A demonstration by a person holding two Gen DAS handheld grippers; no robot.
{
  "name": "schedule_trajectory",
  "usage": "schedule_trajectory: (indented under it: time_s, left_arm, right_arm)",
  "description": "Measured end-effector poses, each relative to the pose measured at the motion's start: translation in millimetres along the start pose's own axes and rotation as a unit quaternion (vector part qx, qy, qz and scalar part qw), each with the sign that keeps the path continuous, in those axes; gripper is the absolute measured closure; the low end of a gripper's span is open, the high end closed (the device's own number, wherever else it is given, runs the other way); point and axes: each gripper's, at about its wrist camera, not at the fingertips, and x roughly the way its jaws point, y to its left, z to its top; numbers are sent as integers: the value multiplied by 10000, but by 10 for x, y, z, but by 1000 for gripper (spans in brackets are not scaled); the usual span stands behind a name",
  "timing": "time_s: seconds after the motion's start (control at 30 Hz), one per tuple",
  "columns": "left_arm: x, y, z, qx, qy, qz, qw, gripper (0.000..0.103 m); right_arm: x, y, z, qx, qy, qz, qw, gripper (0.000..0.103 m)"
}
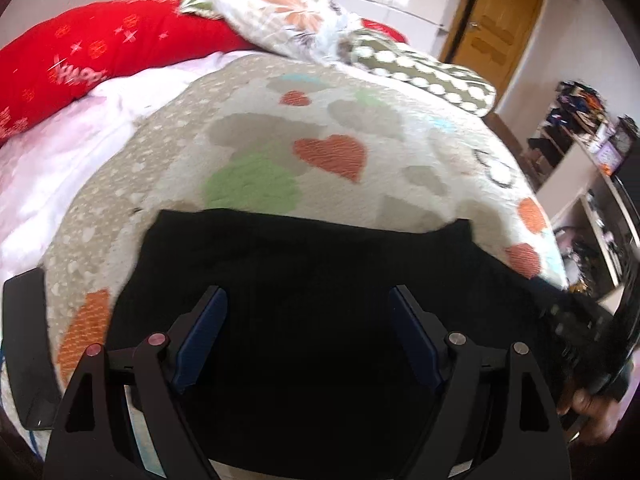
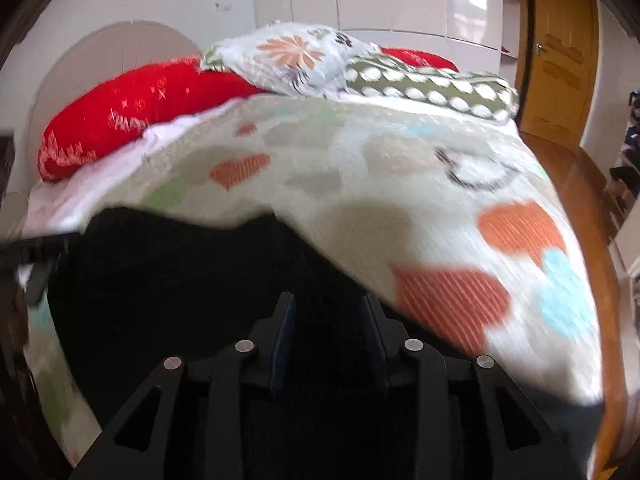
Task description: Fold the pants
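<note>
We hover our left gripper (image 1: 308,312), jaws wide, and right gripper (image 2: 329,312), jaws narrowly parted and empty, over black pants (image 1: 304,264) on the bed (image 1: 256,128).

Ahead of me the heart-print blanket (image 1: 320,128) lies bare beyond the black pants (image 1: 304,280), so I have open room to reach forward over the bed. At the far end the red pillow (image 1: 100,52), the floral pillow (image 1: 288,12) and the dotted pillow (image 1: 424,72) wall off the headboard side. On my right the bed's wooden edge (image 2: 592,216) drops off, and cluttered shelves (image 1: 592,152) stand near that side.
</note>
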Motion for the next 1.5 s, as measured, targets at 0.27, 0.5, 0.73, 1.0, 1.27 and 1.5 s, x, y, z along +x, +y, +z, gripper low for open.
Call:
schedule_trajectory:
  time_s: [0.27, 0.5, 0.73, 1.0, 1.27, 1.5]
  left_arm:
    - [214, -525, -137, 439, 243, -421, 9979, 20]
    - [487, -737, -241, 535, 401, -190, 9976, 20]
    - [225, -817, -257, 698, 200, -138, 9973, 20]
    - [110, -944, -374, 753, 114, -363, 9964, 20]
    - [366, -1114, -569, 912, 241, -279, 9951, 19]
    - [179, -1478, -442, 1364, 248, -926, 9860, 17]
  right_arm:
    - [-542, -877, -732, 1249, 10, -988, 9872, 67]
    - [-647, -1094, -871, 1500, 22, -899, 9846, 68]
    - [-940, -869, -881, 1242, -197, -810, 9887, 60]
    - [-987, -671, -1093, 1147, -32, -707, 9909, 48]
    - [-955, -736, -1210, 1276, -144, -599, 9899, 48]
    - [-1406, -910, -1352, 1793, -299, 19, 9833, 40]
